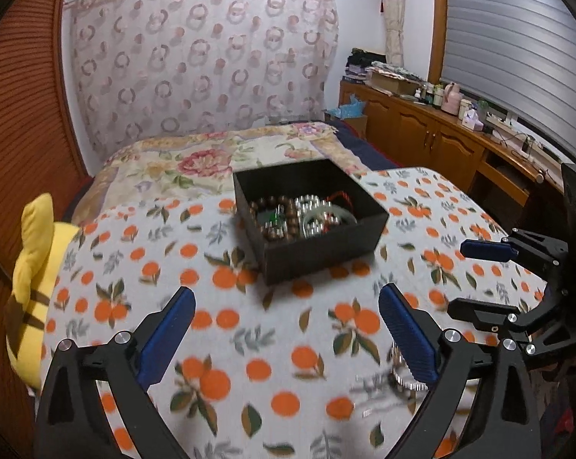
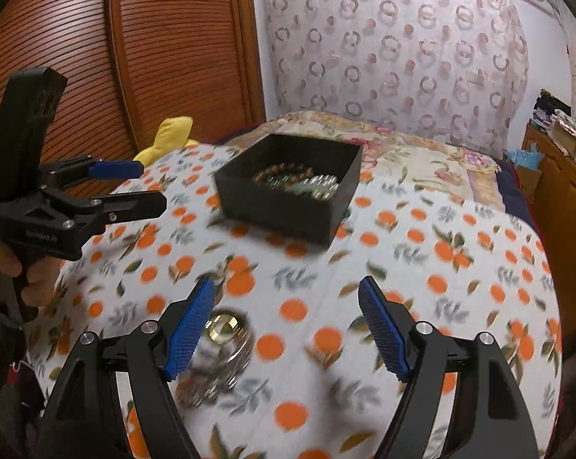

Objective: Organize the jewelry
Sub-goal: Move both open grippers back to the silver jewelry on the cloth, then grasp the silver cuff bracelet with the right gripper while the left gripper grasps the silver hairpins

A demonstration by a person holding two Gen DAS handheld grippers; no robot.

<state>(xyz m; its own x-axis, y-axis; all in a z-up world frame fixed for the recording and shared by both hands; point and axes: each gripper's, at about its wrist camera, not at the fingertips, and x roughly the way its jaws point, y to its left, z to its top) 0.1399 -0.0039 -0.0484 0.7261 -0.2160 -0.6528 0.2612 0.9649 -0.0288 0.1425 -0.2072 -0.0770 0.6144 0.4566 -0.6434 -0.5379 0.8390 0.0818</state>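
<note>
A black open box [image 1: 318,243] sits on the orange-print blanket [image 1: 249,344] and holds brown bead bracelets [image 1: 276,218] and silver jewelry [image 1: 318,214]. It also shows in the right wrist view [image 2: 280,206]. My left gripper [image 1: 286,336] is open and empty, short of the box. Loose silver jewelry [image 1: 395,382] lies on the blanket by its right finger. My right gripper [image 2: 288,325] is open and empty. A gold-and-silver piece [image 2: 223,329] lies blurred on the blanket beside its left finger. Each gripper shows in the other's view, the right [image 1: 467,279] and the left [image 2: 150,187].
A yellow plush toy [image 1: 35,279] lies at the blanket's left edge. A floral quilt [image 1: 211,160] covers the bed behind the box. A wooden cabinet [image 1: 441,137] with clutter stands at the right. A slatted wooden door [image 2: 96,57] is at the left.
</note>
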